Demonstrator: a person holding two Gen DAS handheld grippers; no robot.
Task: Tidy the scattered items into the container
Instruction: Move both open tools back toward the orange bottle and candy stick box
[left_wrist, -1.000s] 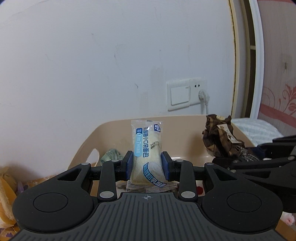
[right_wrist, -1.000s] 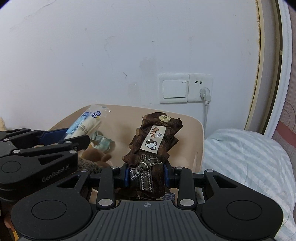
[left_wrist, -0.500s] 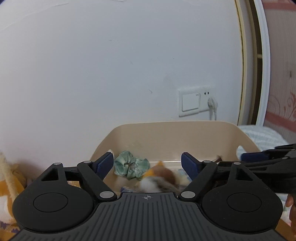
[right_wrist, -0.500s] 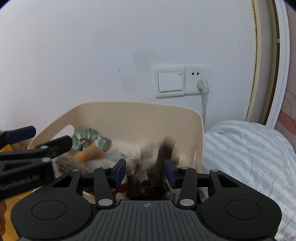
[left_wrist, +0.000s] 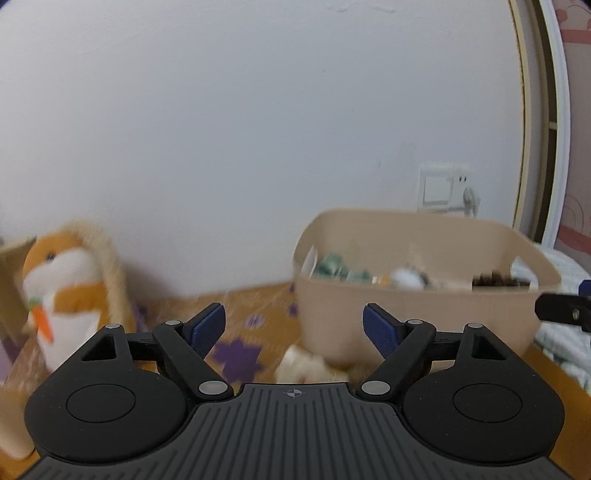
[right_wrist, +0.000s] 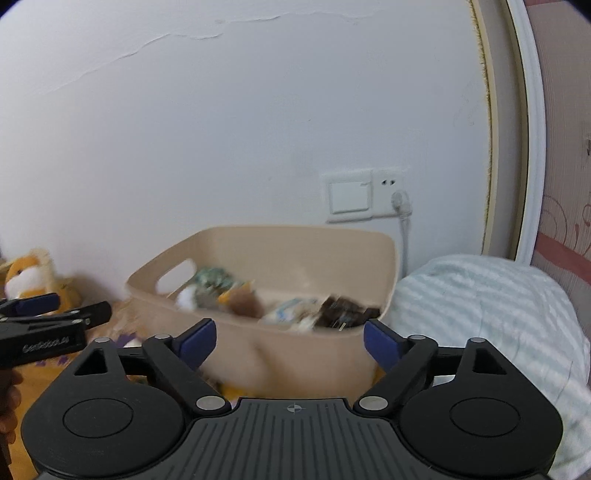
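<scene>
An orange bedspread with purple flowers meets a white wall behind the beige storage bin. The left gripper gapes empty; the right gripper is opening, nothing between.

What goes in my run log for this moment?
left gripper: open, empty | right gripper: opening, empty | beige tub: filled

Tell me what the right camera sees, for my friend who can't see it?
A beige tub by a white wall holds a jumble of small things, among them a green scrunchie and a brown bow. In front, the right tool is empty, its jaws opening. A striped pillow lies to the right.
</scene>
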